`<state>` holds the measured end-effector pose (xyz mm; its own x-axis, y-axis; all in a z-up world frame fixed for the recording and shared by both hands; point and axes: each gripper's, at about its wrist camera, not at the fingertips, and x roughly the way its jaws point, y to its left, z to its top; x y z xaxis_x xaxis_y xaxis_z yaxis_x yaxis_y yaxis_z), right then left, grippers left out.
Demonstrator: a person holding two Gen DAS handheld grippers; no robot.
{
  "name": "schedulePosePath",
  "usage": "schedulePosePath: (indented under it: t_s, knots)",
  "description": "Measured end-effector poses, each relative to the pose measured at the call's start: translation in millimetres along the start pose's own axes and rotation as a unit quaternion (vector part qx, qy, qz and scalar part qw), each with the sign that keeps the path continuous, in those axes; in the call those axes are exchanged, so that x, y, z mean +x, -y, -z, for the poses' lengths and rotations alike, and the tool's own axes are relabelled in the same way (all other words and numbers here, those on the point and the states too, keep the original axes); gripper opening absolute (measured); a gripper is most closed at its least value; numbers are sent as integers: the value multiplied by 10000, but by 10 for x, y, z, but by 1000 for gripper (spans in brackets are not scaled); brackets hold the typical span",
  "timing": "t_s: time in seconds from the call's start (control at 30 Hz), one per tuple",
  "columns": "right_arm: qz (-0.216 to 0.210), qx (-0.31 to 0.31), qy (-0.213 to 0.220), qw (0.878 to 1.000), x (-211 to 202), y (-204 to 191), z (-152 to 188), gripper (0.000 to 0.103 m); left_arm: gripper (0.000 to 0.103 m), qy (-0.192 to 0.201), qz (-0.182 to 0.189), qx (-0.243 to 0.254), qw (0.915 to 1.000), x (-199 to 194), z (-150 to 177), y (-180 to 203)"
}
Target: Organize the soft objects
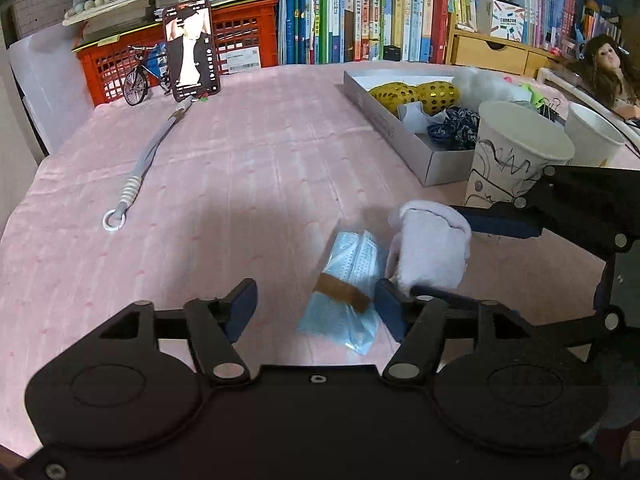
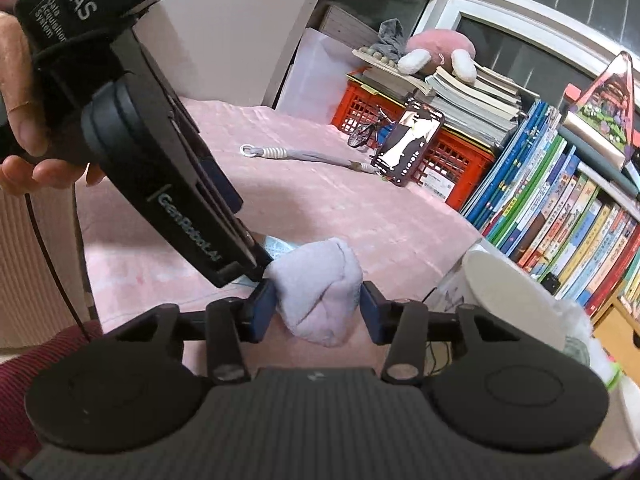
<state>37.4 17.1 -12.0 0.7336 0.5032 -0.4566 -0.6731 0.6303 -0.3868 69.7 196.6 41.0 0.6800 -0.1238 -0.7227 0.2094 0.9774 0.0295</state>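
Pink quilted cloth (image 1: 248, 184) covers the whole work surface. Nearest the left wrist camera, the left gripper (image 1: 316, 308) stands released, blue pads apart, nothing pinched; the blue face-mask packet (image 1: 348, 280) with its brown band lies flat on the cloth between them, nearer the right-hand pad.

At 1 o'clock from that packet, the pale pink rolled sock (image 1: 432, 248) sits clenched in the right gripper (image 1: 460, 256), which enters from 3 o'clock. In the right wrist view the right gripper (image 2: 318, 304) presses both blue pads against the sock (image 2: 320, 292) on either side. The left gripper's body crosses from 10 o'clock, its tip just beside the sock, a hand (image 2: 20, 92) around its grip.

Farther out, at 2 o'clock in the left view, a scribbled paper cup (image 1: 516, 148) and a plain white cup (image 1: 592, 136) stand upright. Behind them is a grey box (image 1: 384, 116) with yellow spotted soft items (image 1: 416, 94) and dark patterned fabric (image 1: 456, 128).

At 11 o'clock lies a grey cord (image 1: 148, 160); beyond, a phone (image 1: 192, 48), a toy bicycle (image 1: 140, 76), a red crate (image 1: 244, 40), then books (image 1: 380, 8).
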Motion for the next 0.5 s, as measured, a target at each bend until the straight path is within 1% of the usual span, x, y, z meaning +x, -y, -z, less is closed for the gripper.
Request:
schedulePosePath:
  t_s: [0.13,0.23,0.3,0.37,0.4,0.43,0.47,0.5]
  knots:
    - [-10,80,15,10000,-61,29,5,43,75,44,23,177,9998,-34,48,26]
    - [16,143,29,9999,-117,57,1,42,77,121,42,388,9992,-37,72,101]
    - [27,175,41,9998,-154,68,10,42,76,102,48,524,9986,-8,71,151]
    - [44,202,27,9998,-180,73,23,42,71,50,36,592,9982,33,63,191]
    - [45,228,14,9997,-184,76,25,42,66,12,66,603,9982,50,66,205]
    - [32,268,3,9996,-193,79,32,42,56,9,114,575,9983,59,65,212]
    - [22,305,-2,9995,-199,84,37,42,51,11,192,508,9985,62,60,207]
    - [5,334,-2,9994,-212,85,45,42,39,-15,262,426,9987,65,49,206]
